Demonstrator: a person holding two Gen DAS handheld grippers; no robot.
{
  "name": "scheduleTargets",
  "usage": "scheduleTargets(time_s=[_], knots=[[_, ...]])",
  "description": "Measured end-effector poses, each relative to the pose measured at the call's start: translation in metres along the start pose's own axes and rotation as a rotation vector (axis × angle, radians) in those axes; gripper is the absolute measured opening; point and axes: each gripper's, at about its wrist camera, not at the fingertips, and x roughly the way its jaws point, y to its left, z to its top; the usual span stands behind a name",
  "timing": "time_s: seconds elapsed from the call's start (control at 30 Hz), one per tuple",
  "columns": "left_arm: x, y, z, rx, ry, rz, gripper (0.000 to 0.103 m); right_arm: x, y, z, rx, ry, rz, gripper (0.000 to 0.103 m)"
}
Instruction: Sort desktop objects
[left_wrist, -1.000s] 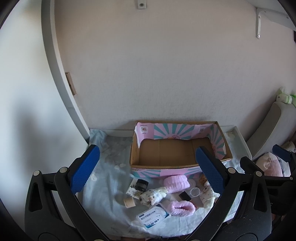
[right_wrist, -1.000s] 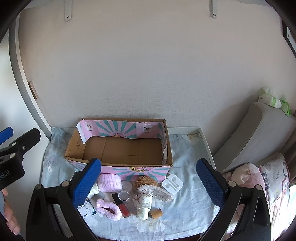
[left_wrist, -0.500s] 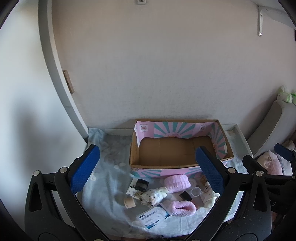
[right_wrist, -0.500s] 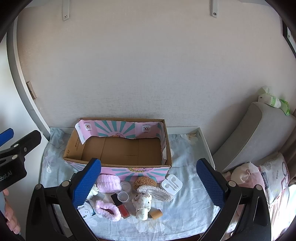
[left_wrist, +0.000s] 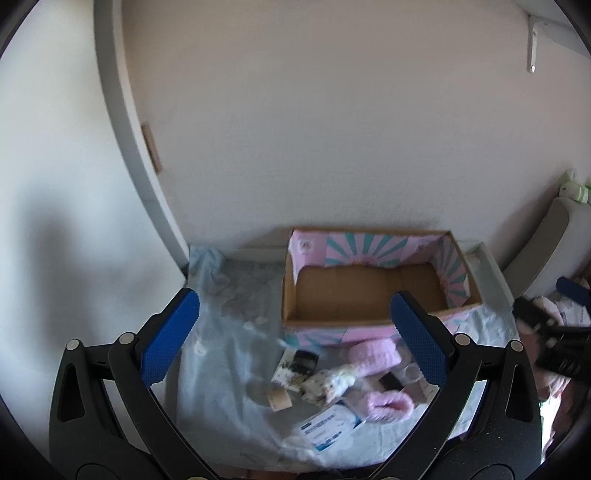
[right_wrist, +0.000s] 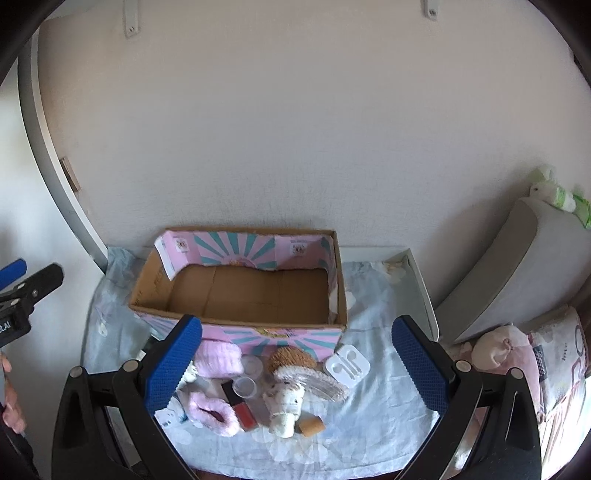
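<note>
Right, the clutter sits heaped just in front of the empty box, nothing sorted yet. Both the left gripper and right gripper hang wide, holding nothing. Pieces overlap, so a grab could drag a neighbour along.

Both tongs, left and right, have black triangular frames, silver pivot screws and blue dimpled pads lining the fingers.
</note>
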Motion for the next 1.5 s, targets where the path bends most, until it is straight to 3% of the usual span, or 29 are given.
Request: scheduleTargets(time_s=[0.27, 0.4, 0.6, 0.8, 1.1, 1.2, 1.27, 1.37, 1.5], knots=[[0.051, 0.035, -0.073, -0.064, 0.192, -0.011, 0.103, 0.043, -0.012, -0.041, 0.025, 0.128, 0.034, 0.102], [0.069, 0.038, -0.105, -0.059, 0.26, -0.016, 0.102, 0.068, -0.007, -0.067, 0.021, 0.21, 0.066, 0.093], [0.076, 0.008, -0.145, 0.062, 0.262, -0.1, 0.101, 0.102, -0.004, -0.1, 0.019, 0.305, 0.096, 0.072], [0.094, -0.019, -0.174, 0.197, 0.25, -0.169, 0.097, 0.127, 0.0, -0.114, 0.014, 0.357, 0.1, 0.063], [0.114, -0.042, -0.197, 0.395, 0.196, -0.237, 0.094, 0.15, 0.008, -0.116, -0.005, 0.371, 0.111, 0.062], [0.12, -0.048, -0.202, 0.438, 0.195, -0.254, 0.086, 0.154, 0.011, -0.116, -0.007, 0.374, 0.114, 0.055], [0.124, -0.051, -0.207, 0.461, 0.209, -0.271, 0.074, 0.156, 0.012, -0.117, -0.008, 0.38, 0.116, 0.049], [0.125, -0.051, -0.21, 0.483, 0.201, -0.279, 0.072, 0.159, 0.012, -0.118, -0.002, 0.398, 0.119, 0.031], [0.125, -0.046, -0.206, 0.468, 0.206, -0.298, 0.067, 0.158, 0.011, -0.117, 0.004, 0.397, 0.115, 0.028]])
